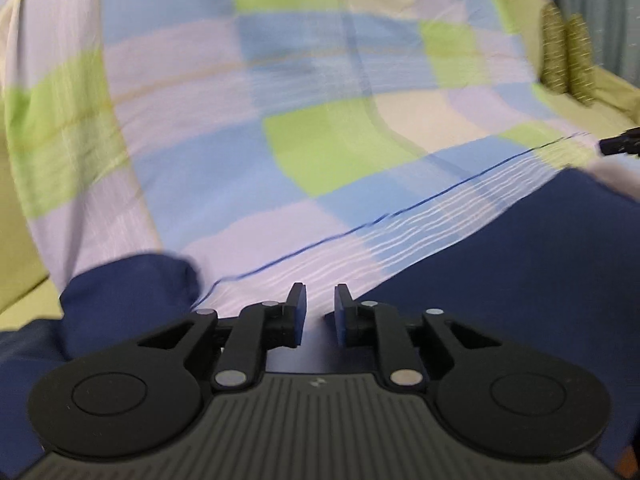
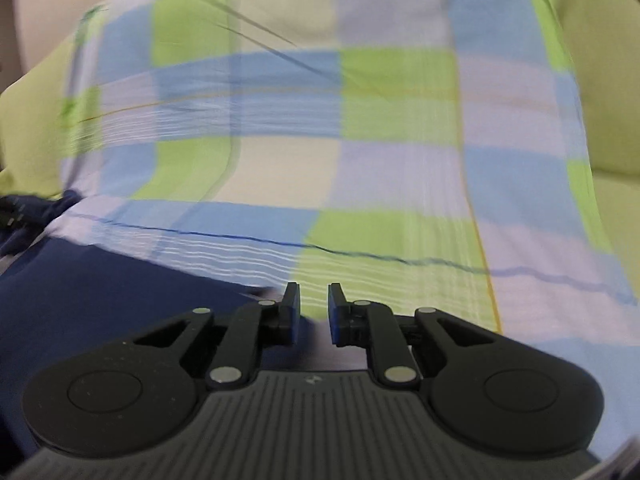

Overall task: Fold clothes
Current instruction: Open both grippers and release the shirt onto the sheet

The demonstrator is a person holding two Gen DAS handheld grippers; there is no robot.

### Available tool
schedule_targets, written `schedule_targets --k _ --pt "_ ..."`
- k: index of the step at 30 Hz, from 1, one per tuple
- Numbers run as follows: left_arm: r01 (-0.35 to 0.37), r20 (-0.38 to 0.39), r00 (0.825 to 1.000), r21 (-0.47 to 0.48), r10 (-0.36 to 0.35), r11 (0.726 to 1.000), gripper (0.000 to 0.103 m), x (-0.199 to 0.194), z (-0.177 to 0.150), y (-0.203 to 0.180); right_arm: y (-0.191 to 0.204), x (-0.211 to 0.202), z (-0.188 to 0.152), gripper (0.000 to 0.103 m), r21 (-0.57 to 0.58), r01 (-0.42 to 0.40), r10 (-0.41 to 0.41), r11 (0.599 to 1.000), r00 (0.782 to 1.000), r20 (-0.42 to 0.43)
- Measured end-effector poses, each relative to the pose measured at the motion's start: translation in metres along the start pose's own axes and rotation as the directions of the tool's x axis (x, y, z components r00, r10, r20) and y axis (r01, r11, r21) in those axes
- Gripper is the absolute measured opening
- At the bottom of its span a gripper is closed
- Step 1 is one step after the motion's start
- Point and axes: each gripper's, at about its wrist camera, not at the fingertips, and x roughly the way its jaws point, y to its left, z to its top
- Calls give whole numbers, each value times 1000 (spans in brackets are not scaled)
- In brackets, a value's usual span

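Checked cloth [image 1: 320,140] just beyond both slightly parted, empty claws: left claw [image 1: 320,312], right claw [image 2: 314,308].

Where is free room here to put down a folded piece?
The green sheet lies bare right of the checked cloth, and left of it in the left view. The middle is covered by that cloth and the navy garment.

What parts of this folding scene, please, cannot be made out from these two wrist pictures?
- Navy garment: its type and full outline; the left wrist picture's lower edge and the left gripper cut it off.
- Checked cloth: its far edges run out of the right wrist picture, and motion blur smears its pattern.
- Right gripper: what lies under its body is hidden.
- Olive patterned objects: too blurred to identify.
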Motion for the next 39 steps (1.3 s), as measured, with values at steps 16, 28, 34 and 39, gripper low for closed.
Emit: schedule_targets --k 16,28,34,39 --pt "48 -46 998 13 -47 999 32 31 -34 4 39 20 -38 14 -2 -39 38 999 991 -130" --pt "30 33 999 102 -33 994 43 -27 -46 -14 83 -42 -42 30 -59 -15 13 998 999 -34" --pt "-35 39 999 182 28 983 47 -68 -74 -24 145 -71 -55 40 -135 -67 63 989 997 -36" --pt "-55 41 998 142 50 988 48 -88 -89 -17 227 -62 -66 42 -354 -130 117 926 991 -57"
